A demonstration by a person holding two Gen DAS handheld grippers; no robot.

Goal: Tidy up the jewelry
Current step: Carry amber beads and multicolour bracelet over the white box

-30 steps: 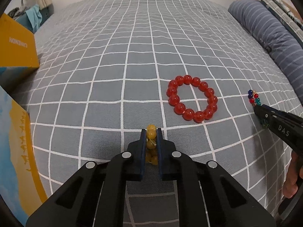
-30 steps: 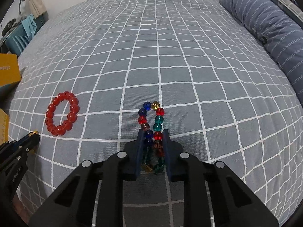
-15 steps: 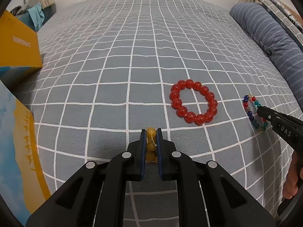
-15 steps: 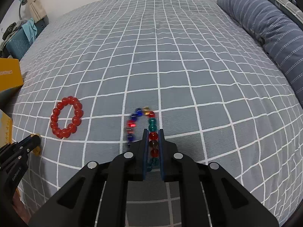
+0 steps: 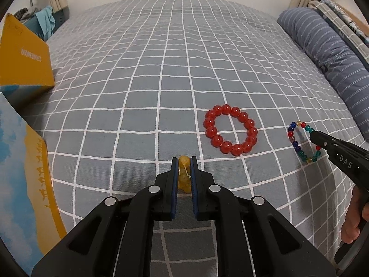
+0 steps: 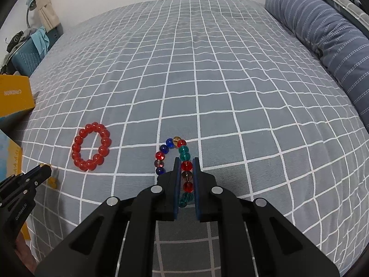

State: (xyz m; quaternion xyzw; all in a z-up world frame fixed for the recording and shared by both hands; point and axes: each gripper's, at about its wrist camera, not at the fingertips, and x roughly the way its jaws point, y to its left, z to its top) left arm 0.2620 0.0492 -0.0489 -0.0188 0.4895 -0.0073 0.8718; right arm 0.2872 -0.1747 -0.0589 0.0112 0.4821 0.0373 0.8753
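Observation:
My left gripper (image 5: 184,161) is shut on a yellow bead bracelet (image 5: 184,161), held just above the grey checked bedspread (image 5: 161,69); most of the bracelet is hidden between the fingers. My right gripper (image 6: 186,161) is shut on a multicoloured bead bracelet (image 6: 186,165), whose loop hangs to the left of the fingers. That bracelet also shows in the left wrist view (image 5: 297,149), with the right gripper (image 5: 314,136) on it. A red bead bracelet (image 5: 230,132) lies flat on the bed between the two grippers; it also shows in the right wrist view (image 6: 91,146).
Yellow and blue boxes (image 5: 25,64) stand at the bed's left edge, with another yellow and blue box (image 5: 27,184) close at the near left. A striped blue pillow (image 5: 327,55) lies along the right side. A teal case (image 6: 25,57) stands beyond the far left corner.
My right gripper has shut on the multicoloured bracelet and lifted it, so its loop now hangs left. My left gripper, still shut on the yellow bracelet, has risen a little.

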